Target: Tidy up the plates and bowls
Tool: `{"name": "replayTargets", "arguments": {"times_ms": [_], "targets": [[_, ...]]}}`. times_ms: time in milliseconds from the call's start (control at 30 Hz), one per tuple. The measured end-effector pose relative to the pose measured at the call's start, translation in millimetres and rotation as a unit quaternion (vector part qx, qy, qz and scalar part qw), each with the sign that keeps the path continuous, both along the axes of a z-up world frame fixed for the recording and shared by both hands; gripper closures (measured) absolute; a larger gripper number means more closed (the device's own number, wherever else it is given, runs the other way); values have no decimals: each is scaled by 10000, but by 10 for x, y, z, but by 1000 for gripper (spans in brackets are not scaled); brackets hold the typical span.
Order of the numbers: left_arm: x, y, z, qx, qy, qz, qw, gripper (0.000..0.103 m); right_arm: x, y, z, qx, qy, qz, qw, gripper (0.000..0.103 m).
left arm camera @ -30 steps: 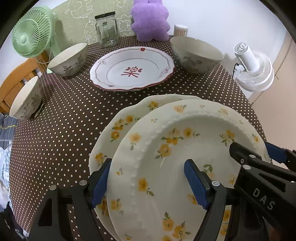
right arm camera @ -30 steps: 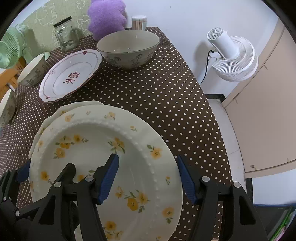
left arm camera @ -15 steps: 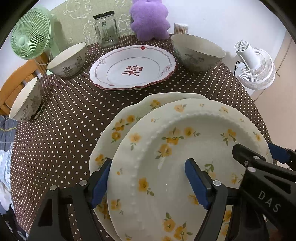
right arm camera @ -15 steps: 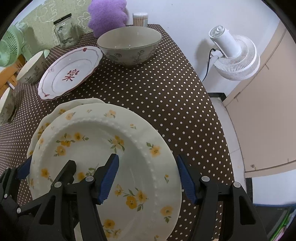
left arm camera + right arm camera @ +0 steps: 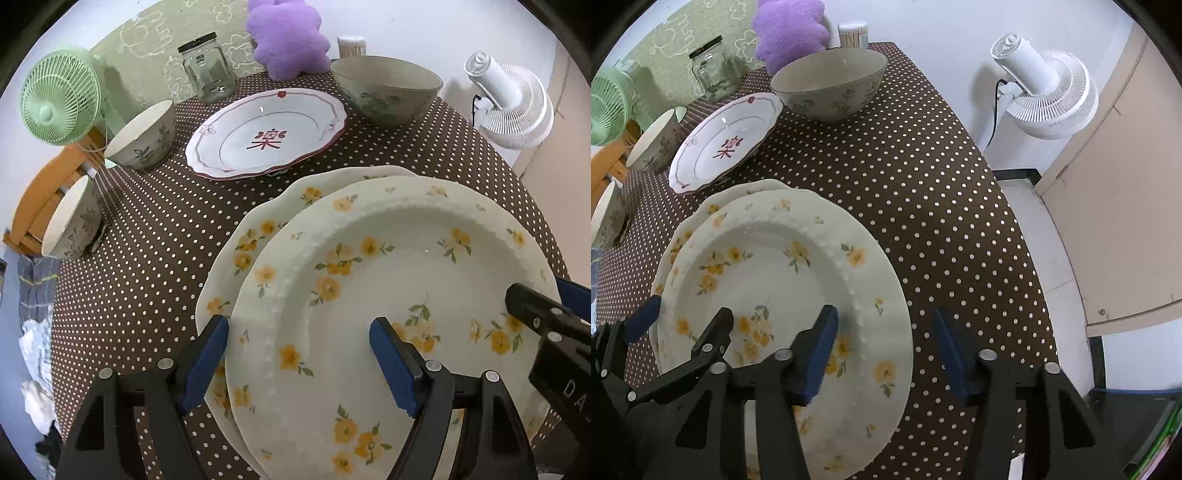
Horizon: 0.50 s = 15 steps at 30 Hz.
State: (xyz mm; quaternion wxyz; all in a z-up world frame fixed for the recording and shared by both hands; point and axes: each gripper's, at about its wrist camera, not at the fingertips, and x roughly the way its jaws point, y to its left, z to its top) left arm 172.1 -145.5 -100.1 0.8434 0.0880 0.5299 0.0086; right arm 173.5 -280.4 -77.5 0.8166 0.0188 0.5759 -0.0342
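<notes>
Yellow-flowered porcelain is filling both of my views: a beaded-rim plate [image 5: 399, 280] is lying on top of a second yellow-flowered plate [image 5: 258, 229], shifted a little to one side of it, at the near end of the brown polka-dot tablecloth [image 5: 147, 236]. I am holding my left gripper [image 5: 299, 362] over the left rim of the top plate, jaws standing wide, one blue pad outside the rim and the other over the plate's well; neither is pressing. My right gripper [image 5: 886, 350] is straddling the plate's right rim, and its jaws have just been closing, with the rim between them, but a clear gap is showing on both sides. Farther back, a red-trimmed plate [image 5: 267, 134] is sitting mid-table, with a large grey-green bowl [image 5: 386, 90] to its right, well apart from the stack. Two small leaf-patterned bowls, one [image 5: 142, 134] beside the red-trimmed plate and another [image 5: 72, 218] at the table's left edge, are leaning on their sides.
</notes>
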Motion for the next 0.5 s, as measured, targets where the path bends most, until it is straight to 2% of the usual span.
{"name": "replayTargets", "arguments": {"times_ms": [67, 500], "targets": [[-27, -25, 38, 64, -77, -11, 9999, 23, -7, 35, 10, -7, -25, 94, 10000, 63], [-30, 133, 161, -156, -295, 256, 9991, 22, 140, 211, 1, -136, -99, 436, 9989, 63]]}}
